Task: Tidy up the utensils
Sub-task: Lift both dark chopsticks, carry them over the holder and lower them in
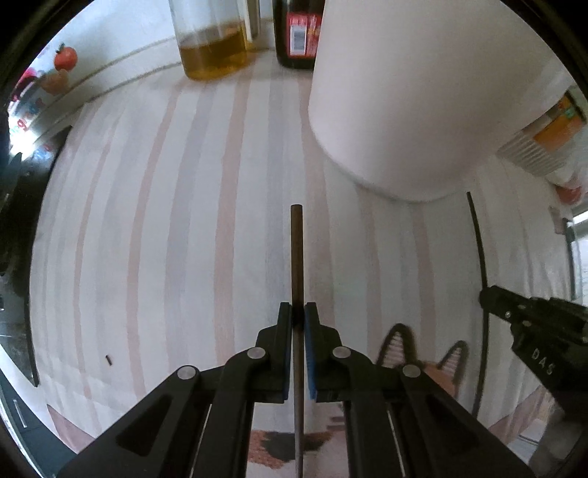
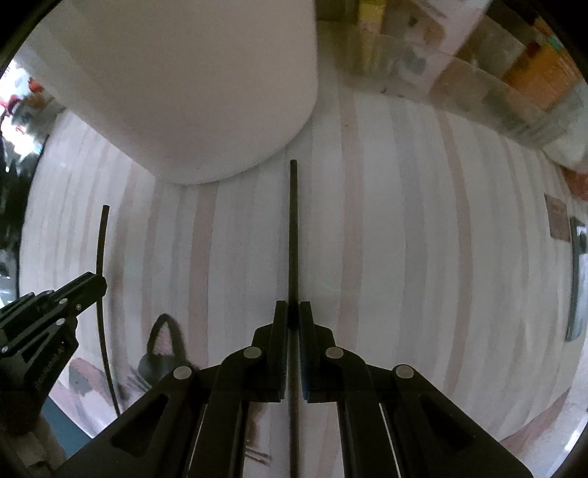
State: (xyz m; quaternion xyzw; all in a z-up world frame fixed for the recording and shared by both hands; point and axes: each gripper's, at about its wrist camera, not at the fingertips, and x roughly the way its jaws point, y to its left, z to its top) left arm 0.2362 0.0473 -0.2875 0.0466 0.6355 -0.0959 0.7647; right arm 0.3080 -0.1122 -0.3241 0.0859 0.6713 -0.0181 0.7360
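Observation:
My left gripper (image 1: 298, 312) is shut on a dark brown chopstick (image 1: 296, 253) that points forward over the striped cloth. My right gripper (image 2: 293, 312) is shut on a second dark chopstick (image 2: 293, 228), also pointing forward. A tall white holder (image 1: 404, 92) stands ahead and to the right of the left gripper; in the right wrist view the holder (image 2: 191, 81) is ahead and to the left. Each view shows the other gripper at its side, the right one (image 1: 488, 296) and the left one (image 2: 99, 283), each with its chopstick.
A striped white and pink cloth (image 1: 183, 220) covers the table. A jar of yellow liquid (image 1: 215, 40) and a dark bottle (image 1: 297, 33) stand at the back. Packaged goods (image 2: 514, 73) line the right side. A cat-print mat (image 1: 422, 353) lies near the front.

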